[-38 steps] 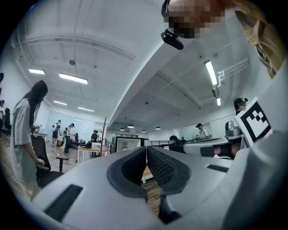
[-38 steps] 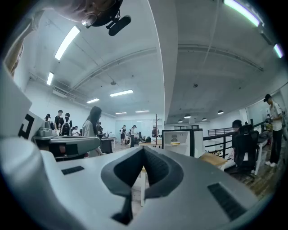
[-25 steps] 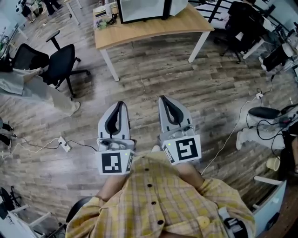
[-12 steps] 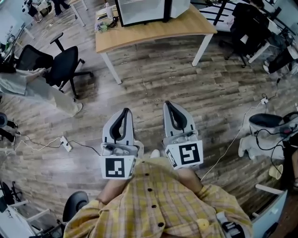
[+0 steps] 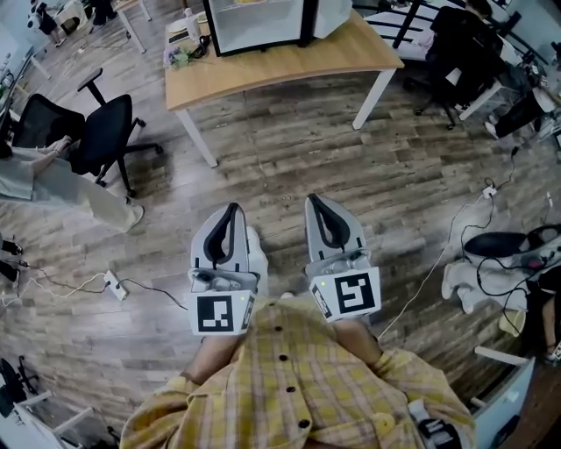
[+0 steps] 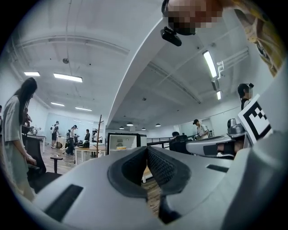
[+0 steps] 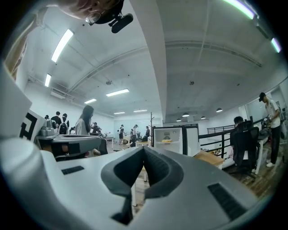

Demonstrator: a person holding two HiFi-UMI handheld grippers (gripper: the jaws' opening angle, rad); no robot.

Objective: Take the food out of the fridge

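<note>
A small fridge [image 5: 256, 21] stands on a wooden table [image 5: 280, 63] at the top of the head view, its door [image 5: 331, 12] swung open to the right. In both gripper views the lit inside [image 6: 120, 142] [image 7: 168, 138] shows a yellowish food item [image 7: 167, 141] on a shelf. My left gripper [image 5: 231, 209] [image 6: 146, 150] and right gripper [image 5: 313, 200] [image 7: 144, 150] are held side by side at waist height over the wooden floor. They point level at the fridge from well short of the table. Both are shut, with nothing between the pads.
A black office chair [image 5: 103, 131] and a seated person's legs [image 5: 61, 180] are at the left. A power strip [image 5: 112, 282] and cables lie on the floor. More chairs and cables [image 5: 504, 241] crowd the right. People stand at the back of the room [image 7: 85, 123].
Both grippers have moved together and sunk a little, still shut and side by side. The chair and table have shifted slightly left in the head view.
</note>
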